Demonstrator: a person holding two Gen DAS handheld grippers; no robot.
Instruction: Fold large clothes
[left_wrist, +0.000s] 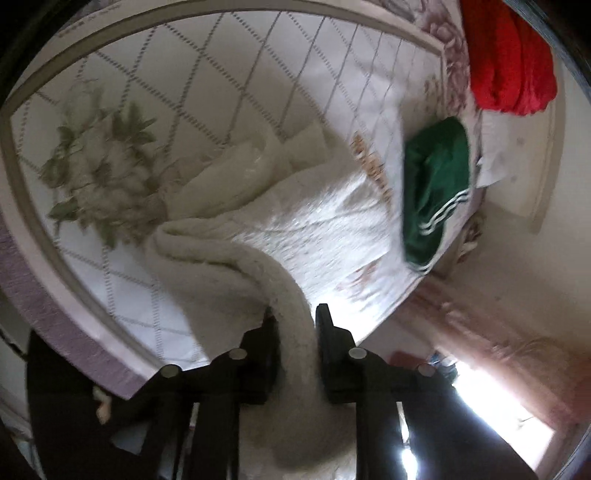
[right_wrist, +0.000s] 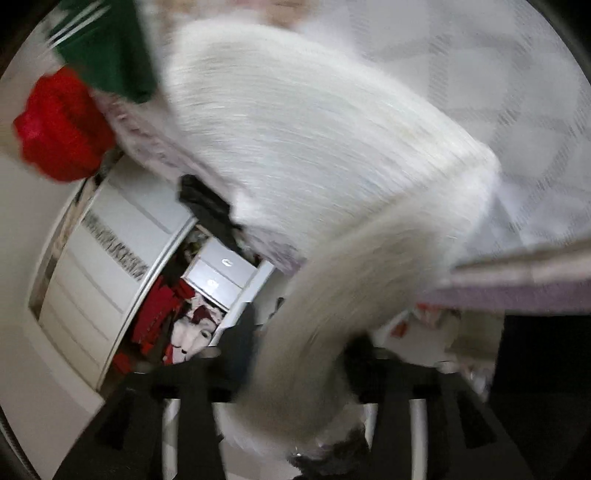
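Observation:
A large white fleecy garment (left_wrist: 303, 218) lies spread on the bed (left_wrist: 177, 110), with its sleeves bunched toward the middle. My left gripper (left_wrist: 295, 317) is shut on a thick rolled edge of the garment, which runs between the fingers toward the camera. In the blurred right wrist view the same white garment (right_wrist: 325, 133) fills the middle, and my right gripper (right_wrist: 299, 358) is shut on another edge of it, lifted off the bed. The right fingertips are mostly hidden by the fabric.
A folded green garment (left_wrist: 436, 192) with white stripes and a red garment (left_wrist: 509, 62) lie at the bed's far side; both show in the right wrist view (right_wrist: 107, 44) (right_wrist: 62, 125). White drawers (right_wrist: 218, 273) and cluttered clothes stand beside the bed.

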